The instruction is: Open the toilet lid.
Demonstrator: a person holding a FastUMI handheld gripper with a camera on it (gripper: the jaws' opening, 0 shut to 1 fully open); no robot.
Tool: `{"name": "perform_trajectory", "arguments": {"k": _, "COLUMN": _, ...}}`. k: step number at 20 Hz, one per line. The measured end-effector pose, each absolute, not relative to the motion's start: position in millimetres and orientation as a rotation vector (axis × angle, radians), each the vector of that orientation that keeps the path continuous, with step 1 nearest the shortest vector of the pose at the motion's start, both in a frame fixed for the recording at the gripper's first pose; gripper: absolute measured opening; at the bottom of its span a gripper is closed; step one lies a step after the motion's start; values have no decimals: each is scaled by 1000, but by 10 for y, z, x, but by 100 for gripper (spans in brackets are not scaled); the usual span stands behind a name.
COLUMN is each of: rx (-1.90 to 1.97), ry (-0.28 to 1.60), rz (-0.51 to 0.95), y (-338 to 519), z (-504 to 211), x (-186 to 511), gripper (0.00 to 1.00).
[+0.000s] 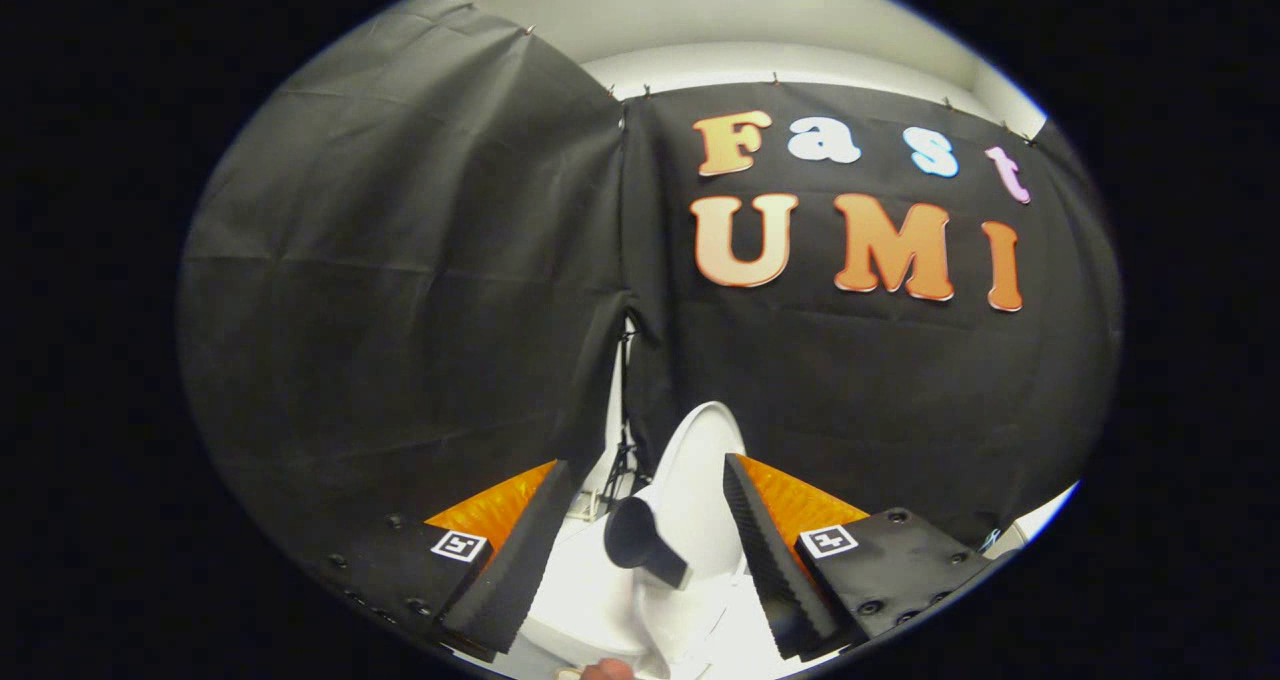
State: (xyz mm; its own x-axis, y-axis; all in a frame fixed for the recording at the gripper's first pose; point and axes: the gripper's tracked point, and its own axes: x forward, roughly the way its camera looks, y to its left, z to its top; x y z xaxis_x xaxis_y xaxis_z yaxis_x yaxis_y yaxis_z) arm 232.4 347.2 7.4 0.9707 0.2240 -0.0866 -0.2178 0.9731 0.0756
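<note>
lid (700,480) upright — between gripper (645,550) fingers

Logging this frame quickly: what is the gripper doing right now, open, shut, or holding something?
Gripper: open, fingers apart either side of the raised toilet lid, not pressing on it; a dark handle sits between them.

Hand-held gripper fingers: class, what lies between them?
In the gripper view, the raised white toilet lid and a black handle on it lie between the hand-held gripper fingers, untouched.
</note>
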Motion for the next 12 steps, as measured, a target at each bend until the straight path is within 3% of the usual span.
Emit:
{"name": "perform_trajectory", "arguments": {"k": 3, "rx": 27, "ry": 51, "rz": 168, "y": 3157, "z": 299, "x": 2307, "gripper": 98}}
{"name": "perform_trajectory", "arguments": {"k": 12, "rx": 17, "ry": 47, "rz": -95, "y": 1198, "z": 339, "x": 1856, "gripper": 98}}
